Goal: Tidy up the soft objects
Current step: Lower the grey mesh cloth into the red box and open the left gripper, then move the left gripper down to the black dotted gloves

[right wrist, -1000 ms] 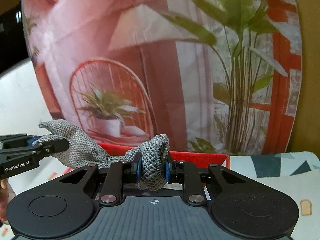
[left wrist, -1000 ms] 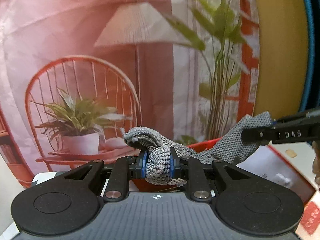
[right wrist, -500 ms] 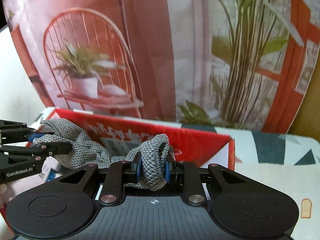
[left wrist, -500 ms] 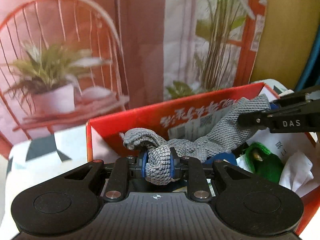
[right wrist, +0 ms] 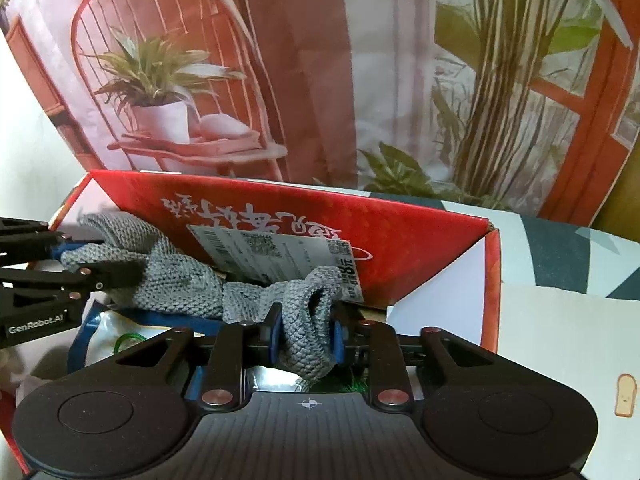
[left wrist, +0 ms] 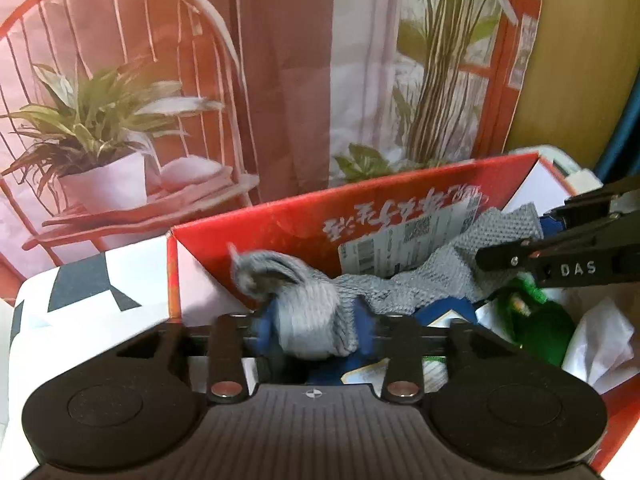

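Letting go now: our left gripper [left wrist: 314,330] and right gripper [right wrist: 306,336] are both opening around the grey knitted cloth [right wrist: 180,284] strung over the open red cardboard box [right wrist: 420,248]. It could snag on a pad and drape over the rim. Only the left view shows the green thing [left wrist: 540,328] underneath.

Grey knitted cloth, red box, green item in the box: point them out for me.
grey knitted cloth [right wrist: 188,288], right wrist view, middle of its stretched span.
red box [right wrist: 420,248], right wrist view, inner back wall.
green item [left wrist: 548,328], left wrist view, its top.
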`<state>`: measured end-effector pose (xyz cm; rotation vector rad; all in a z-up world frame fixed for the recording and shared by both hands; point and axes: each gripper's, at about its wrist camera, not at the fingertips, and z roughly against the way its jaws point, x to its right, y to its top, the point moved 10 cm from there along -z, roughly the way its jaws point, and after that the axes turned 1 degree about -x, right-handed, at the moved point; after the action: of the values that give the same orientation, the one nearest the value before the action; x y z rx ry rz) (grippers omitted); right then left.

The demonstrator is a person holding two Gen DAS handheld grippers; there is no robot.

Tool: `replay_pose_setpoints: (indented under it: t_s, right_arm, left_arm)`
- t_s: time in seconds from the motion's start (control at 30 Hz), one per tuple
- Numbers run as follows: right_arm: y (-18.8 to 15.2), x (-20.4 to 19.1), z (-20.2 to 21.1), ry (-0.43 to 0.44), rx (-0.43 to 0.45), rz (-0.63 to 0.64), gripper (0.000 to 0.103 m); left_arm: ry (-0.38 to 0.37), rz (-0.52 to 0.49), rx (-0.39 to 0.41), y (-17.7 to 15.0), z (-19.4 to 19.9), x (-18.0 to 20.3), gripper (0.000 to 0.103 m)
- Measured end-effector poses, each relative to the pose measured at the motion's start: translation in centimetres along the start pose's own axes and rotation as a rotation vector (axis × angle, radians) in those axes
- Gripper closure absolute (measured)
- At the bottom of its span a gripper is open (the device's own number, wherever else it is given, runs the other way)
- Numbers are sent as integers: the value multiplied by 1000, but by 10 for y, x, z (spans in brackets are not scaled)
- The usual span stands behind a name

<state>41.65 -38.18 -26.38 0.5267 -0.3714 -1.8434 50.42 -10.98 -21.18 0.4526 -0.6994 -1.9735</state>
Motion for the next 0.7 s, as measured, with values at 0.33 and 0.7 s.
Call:
replay_pose_setpoints:
  t_s: [0.33, 0.7]
  right_arm:
    - [8, -5, 54, -38, 114, 17, 42]
    - [-32, -36, 154, 55, 397, 47, 41]
  left_arm:
    - [-16, 2, 139, 12, 65, 10, 39]
    - [-32, 62, 319, -49, 164, 30, 39]
